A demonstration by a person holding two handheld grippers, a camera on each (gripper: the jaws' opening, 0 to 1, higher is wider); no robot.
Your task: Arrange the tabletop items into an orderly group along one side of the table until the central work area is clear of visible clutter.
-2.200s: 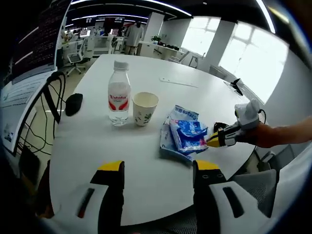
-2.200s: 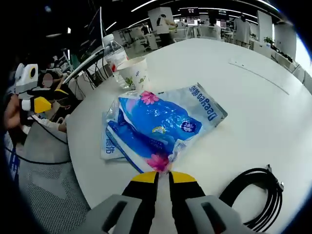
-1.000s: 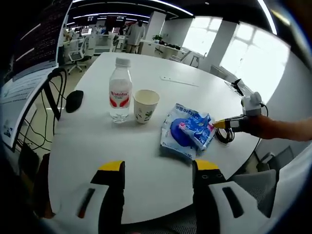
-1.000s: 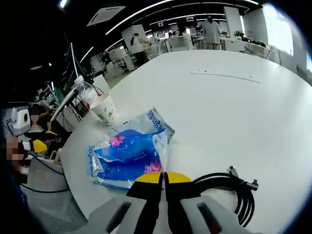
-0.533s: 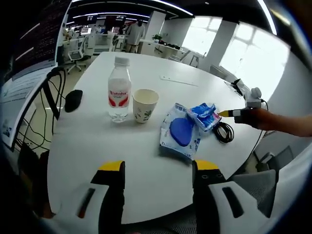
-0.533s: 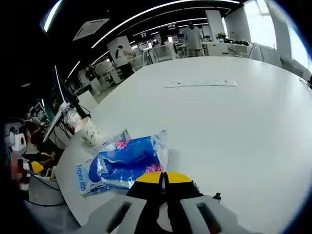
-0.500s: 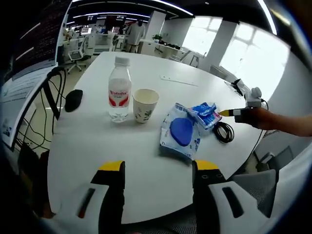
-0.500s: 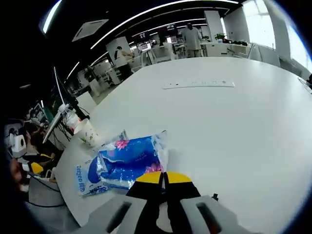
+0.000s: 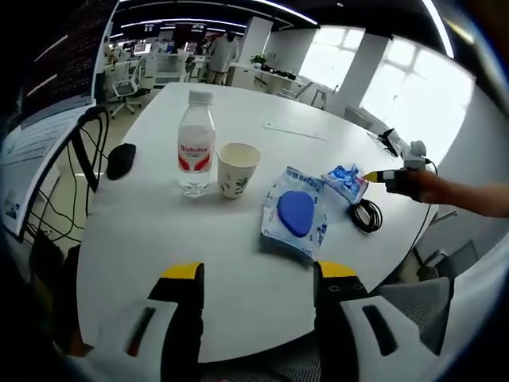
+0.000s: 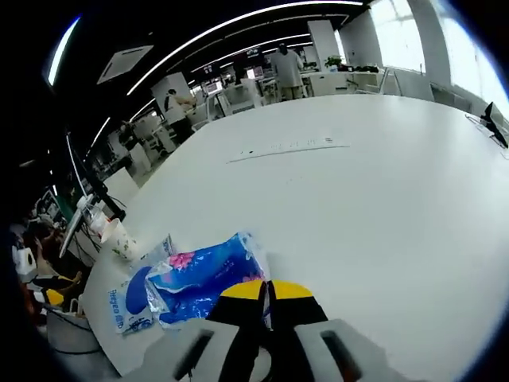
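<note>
On the round white table [image 9: 159, 231] stand a clear water bottle [image 9: 196, 143] and a paper cup [image 9: 237, 169]. To their right lies a flat white-and-blue packet [image 9: 296, 216]. My right gripper [image 9: 374, 176] holds a second blue flowered packet [image 9: 346, 181] lifted above a coiled black cable [image 9: 365, 215]. In the right gripper view its jaws [image 10: 266, 290] are shut on that packet [image 10: 203, 278], with the flat packet [image 10: 127, 306] and cup [image 10: 123, 239] beyond. My left gripper [image 9: 258, 274] hangs open over the near table edge, holding nothing.
A black mouse [image 9: 120, 161] lies at the table's left edge beside dangling cables. A thin white strip [image 10: 290, 147] rests far across the table. Office desks, chairs and people stand in the background. A sleeve reaches in from the right.
The right gripper has lifted the flowered packet off the flat one and carried it rightward over the cable. The left gripper has stayed put.
</note>
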